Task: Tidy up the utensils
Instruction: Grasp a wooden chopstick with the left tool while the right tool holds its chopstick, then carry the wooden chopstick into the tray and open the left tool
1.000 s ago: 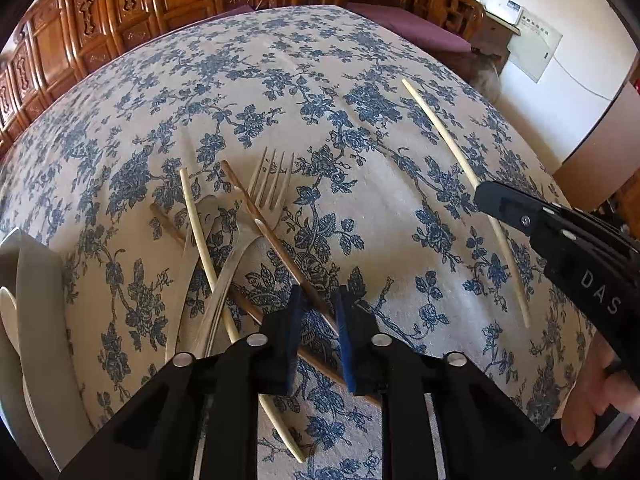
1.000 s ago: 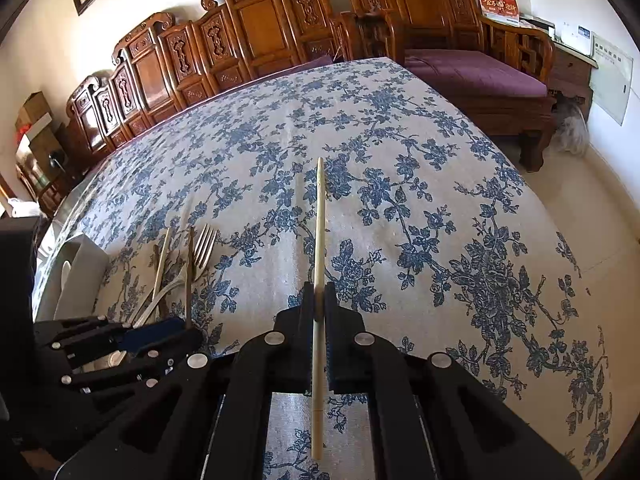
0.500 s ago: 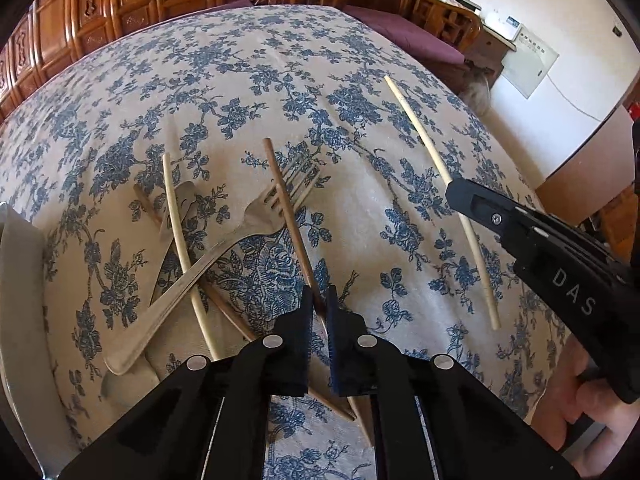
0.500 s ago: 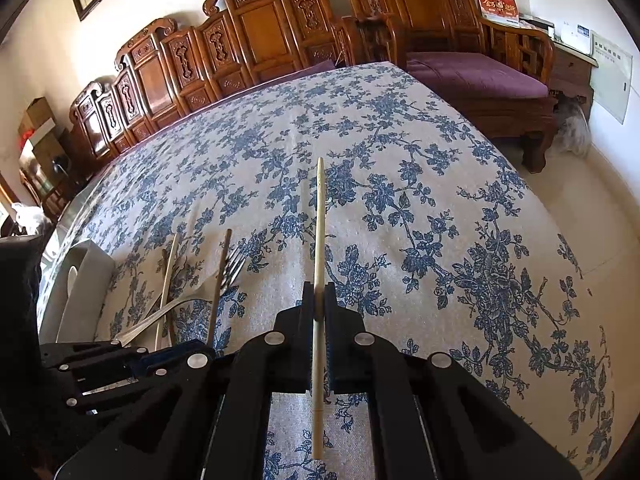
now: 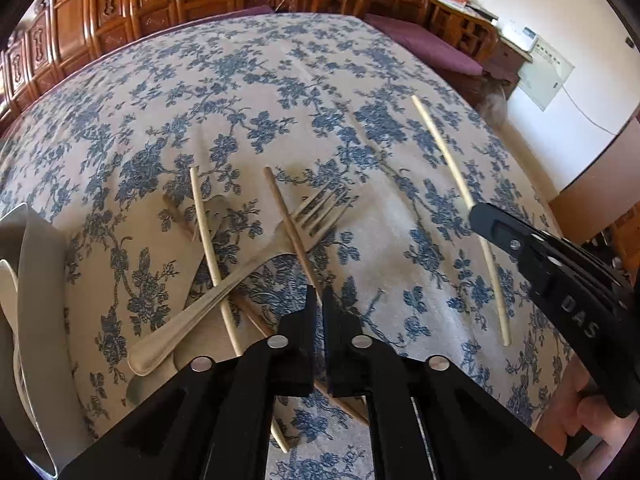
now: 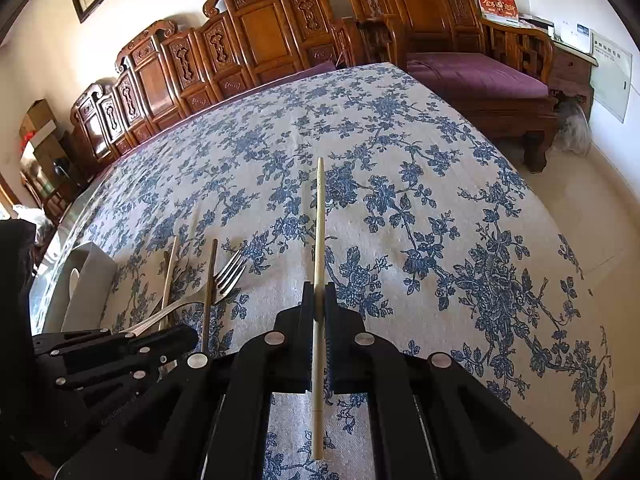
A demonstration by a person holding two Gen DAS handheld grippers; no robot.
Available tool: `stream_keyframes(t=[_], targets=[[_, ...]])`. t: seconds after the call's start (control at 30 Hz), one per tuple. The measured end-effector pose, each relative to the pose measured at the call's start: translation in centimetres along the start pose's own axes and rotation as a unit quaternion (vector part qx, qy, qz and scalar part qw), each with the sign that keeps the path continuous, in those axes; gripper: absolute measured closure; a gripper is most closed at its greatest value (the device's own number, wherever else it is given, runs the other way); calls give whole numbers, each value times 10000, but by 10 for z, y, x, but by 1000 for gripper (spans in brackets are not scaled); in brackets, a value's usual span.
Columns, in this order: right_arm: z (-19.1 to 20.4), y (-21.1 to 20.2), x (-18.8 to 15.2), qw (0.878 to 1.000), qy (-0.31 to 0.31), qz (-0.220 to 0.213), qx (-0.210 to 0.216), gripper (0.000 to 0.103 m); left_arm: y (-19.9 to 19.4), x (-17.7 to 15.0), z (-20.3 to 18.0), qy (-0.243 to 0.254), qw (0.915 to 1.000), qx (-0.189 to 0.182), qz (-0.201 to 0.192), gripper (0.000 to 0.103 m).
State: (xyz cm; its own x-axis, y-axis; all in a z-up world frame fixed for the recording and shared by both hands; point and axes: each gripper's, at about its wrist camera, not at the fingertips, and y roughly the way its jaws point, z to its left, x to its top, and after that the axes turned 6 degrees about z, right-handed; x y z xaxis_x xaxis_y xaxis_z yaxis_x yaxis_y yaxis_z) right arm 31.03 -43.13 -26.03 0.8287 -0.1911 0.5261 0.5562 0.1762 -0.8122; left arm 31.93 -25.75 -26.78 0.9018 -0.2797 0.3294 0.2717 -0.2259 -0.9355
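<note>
My left gripper (image 5: 320,300) is shut on a brown chopstick (image 5: 289,224) and holds it above the tablecloth, over a silver fork (image 5: 240,280). A pale chopstick (image 5: 210,248) lies across the fork, and another brown chopstick (image 5: 256,322) lies under it. My right gripper (image 6: 319,298) is shut on a pale chopstick (image 6: 319,240) that points forward; it also shows in the left wrist view (image 5: 460,188). The fork (image 6: 208,292) and the brown chopstick (image 6: 209,284) show at the left of the right wrist view.
A grey tray (image 5: 36,280) with a white spoon stands at the table's left edge; it also shows in the right wrist view (image 6: 90,280). Carved wooden chairs (image 6: 256,36) line the far side. The table drops off to the floor on the right.
The left gripper has closed on the brown chopstick and lifted it off the pile, swinging it away from the fork tines. The right gripper keeps its pale chopstick steady.
</note>
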Motion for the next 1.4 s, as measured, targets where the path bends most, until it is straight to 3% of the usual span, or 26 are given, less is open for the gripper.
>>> stream_keyframes(t=[0.17,0.27,0.33,0.47,0.73,1.0,1.4], targets=[[-1,-2,1,10000,23,-28,20,97,12,9,2,-69,9996,11,278,83],[-3,-3,1,9999,85,-55,52,97,16,13,-7,119,9992,226,321,83],[-4,-4,2,9999,112,-64,60,97,17,16,-11,175,9987,341,342,94],[-8,-5,2,9998,167,-78,84,97,18,23,-7,-165,9988,82,445,97],[-6,-6,2,9998,155,-91,124,97,2,20,-9,-181,9996,101,172,99],[11,-7,1,9997,-58,-116,211,97,-44,16,-2,-124,9995,46,-295,99],[79,-11,-6,9947,-823,-80,616,97,-100,-2,50,-75,9961,442,-757,99]])
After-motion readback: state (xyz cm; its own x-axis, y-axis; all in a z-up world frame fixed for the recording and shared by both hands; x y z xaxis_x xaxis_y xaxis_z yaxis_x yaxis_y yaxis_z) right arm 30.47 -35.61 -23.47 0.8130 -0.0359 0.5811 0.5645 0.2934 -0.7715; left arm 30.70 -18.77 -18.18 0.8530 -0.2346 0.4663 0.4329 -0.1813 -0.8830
